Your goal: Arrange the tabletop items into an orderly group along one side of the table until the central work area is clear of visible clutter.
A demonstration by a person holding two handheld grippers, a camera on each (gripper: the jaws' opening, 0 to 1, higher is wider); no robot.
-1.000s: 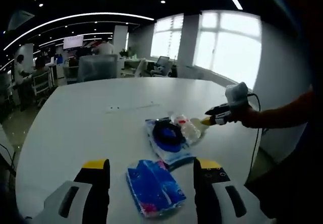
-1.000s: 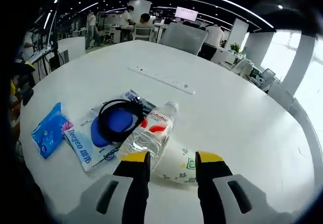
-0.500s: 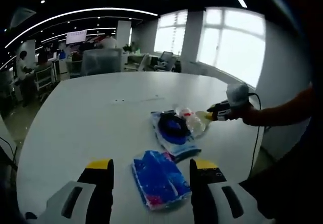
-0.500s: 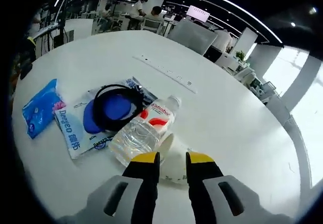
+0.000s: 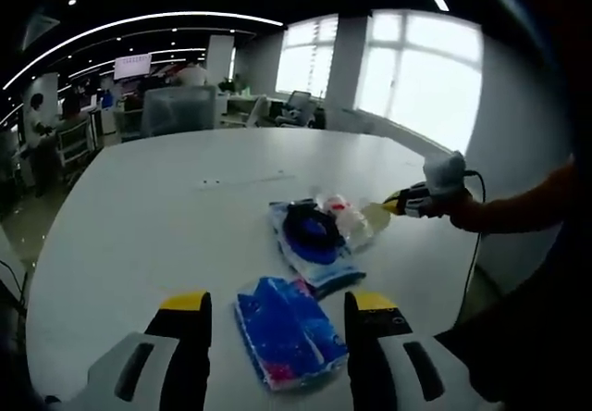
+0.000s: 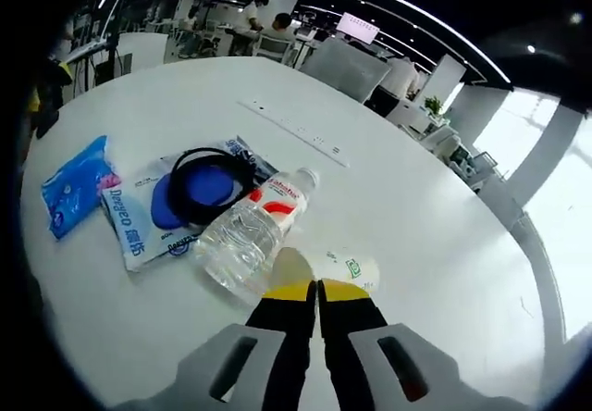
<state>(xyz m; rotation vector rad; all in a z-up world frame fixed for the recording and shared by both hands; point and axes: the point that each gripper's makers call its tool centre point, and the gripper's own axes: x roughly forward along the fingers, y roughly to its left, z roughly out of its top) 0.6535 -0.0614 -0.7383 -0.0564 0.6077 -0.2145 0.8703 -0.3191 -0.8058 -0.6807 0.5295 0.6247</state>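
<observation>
**Paper cup pinched thin beside a loose bottle**

Paper may crumple: the right gripper (image 6: 314, 288) is clenched on the cup (image 6: 328, 267), touching the lying water bottle (image 6: 248, 235), which could roll. The left gripper (image 5: 268, 305) straddles the blue tissue pack (image 5: 289, 330), jaws apart

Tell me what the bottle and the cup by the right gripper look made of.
Bottle: clear, glossy plastic; you see through its ribbed wall, with a red and white label near the neck. Cup: probably paper, matte off-white with a small green print, lying on its side at the right gripper.
</observation>
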